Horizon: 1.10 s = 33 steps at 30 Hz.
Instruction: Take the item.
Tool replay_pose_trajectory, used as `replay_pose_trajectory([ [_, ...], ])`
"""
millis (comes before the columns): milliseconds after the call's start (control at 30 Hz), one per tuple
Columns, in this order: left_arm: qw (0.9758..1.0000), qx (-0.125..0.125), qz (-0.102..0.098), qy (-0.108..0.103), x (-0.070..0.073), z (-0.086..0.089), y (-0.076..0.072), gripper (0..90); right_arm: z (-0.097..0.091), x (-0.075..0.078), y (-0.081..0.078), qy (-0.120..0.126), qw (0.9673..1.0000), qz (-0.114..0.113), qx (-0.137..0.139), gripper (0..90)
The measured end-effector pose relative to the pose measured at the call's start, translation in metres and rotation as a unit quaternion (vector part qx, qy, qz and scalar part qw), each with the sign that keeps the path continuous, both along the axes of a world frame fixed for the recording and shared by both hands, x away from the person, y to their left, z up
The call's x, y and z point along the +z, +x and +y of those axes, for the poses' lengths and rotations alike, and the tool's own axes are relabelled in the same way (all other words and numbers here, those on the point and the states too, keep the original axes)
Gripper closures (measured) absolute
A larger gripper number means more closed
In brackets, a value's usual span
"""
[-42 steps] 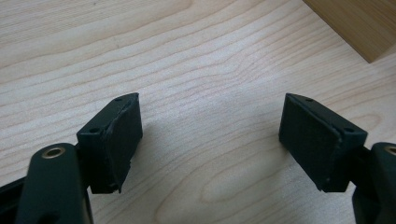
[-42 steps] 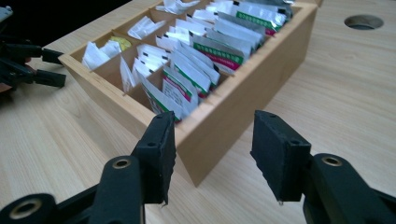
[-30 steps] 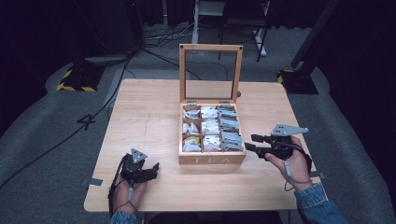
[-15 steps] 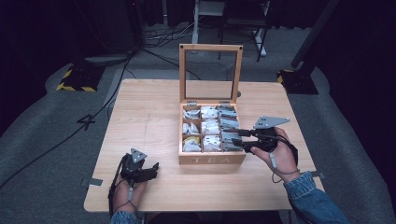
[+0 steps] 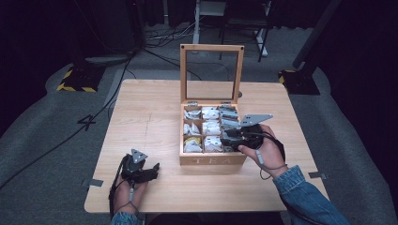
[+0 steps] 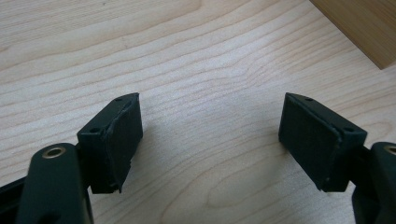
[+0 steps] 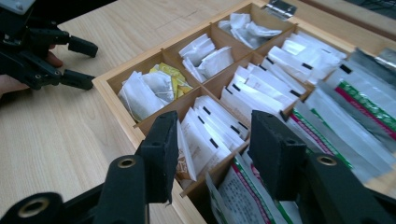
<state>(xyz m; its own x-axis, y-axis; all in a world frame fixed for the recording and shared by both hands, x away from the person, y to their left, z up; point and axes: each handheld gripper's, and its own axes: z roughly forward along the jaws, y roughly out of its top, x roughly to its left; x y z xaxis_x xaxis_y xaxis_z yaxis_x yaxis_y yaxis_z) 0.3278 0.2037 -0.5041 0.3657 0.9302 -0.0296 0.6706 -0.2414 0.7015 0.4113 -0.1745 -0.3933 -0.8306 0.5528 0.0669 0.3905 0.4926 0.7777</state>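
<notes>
An open wooden tea box [image 5: 211,160] sits mid-table, its glass-paned lid [image 5: 211,48] standing upright. Its compartments hold white tea bags [image 7: 212,119], a yellow one [image 7: 172,74] and silver sachets with green and red stripes [image 7: 348,109]. My right gripper [image 5: 224,137] hovers over the box's front right compartments, jaws open with nothing between them [image 7: 212,135]. My left gripper [image 5: 155,170] rests near the table's front left, open over bare wood [image 6: 210,116], and points towards the box corner [image 6: 364,28]. The right gripper view also catches it [image 7: 77,60] beyond the box.
The light wooden table [image 5: 150,117] has free surface to the left of and behind the box. Dark floor with cables, a stand with yellow-black tape [image 5: 75,84] and chair legs surround the table.
My right gripper has moved left, from above the table beside the box to over the box's front right compartments. The left gripper has stayed where it was.
</notes>
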Motion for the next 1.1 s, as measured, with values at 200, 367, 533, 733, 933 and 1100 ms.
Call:
replay_pose_trajectory([
  [200, 1.0, 0.001, 0.0, 0.0, 0.0, 0.0, 0.0, 22.3, 0.018, -0.01, 0.001, -0.02, 0.9995, 0.011, 0.02, 57.0],
  [367, 1.0, 0.001, 0.001, 0.0, 0.0, 0.0, 0.0, 22.3, 0.027, -0.017, 0.003, -0.035, 0.9988, 0.018, 0.029, 59.2],
  [533, 1.0, 0.001, 0.0, 0.0, 0.0, 0.0, 0.0, 22.3, 0.033, -0.026, 0.008, -0.036, 0.998, 0.038, 0.034, 62.1],
  [733, 1.0, 0.002, 0.001, 0.0, 0.0, 0.0, 0.0, 22.3, 0.039, -0.036, 0.012, -0.054, 0.9966, 0.049, 0.038, 65.9],
  [933, 1.0, 0.003, 0.0, 0.001, 0.0, 0.0, 0.0, 22.3, 0.043, -0.042, 0.014, -0.059, 0.9961, 0.055, 0.035, 69.4],
  [1100, 1.0, 0.003, 0.0, 0.001, 0.0, 0.0, 0.0, 22.3, 0.045, -0.045, 0.016, -0.061, 0.9948, 0.074, 0.036, 75.7],
])
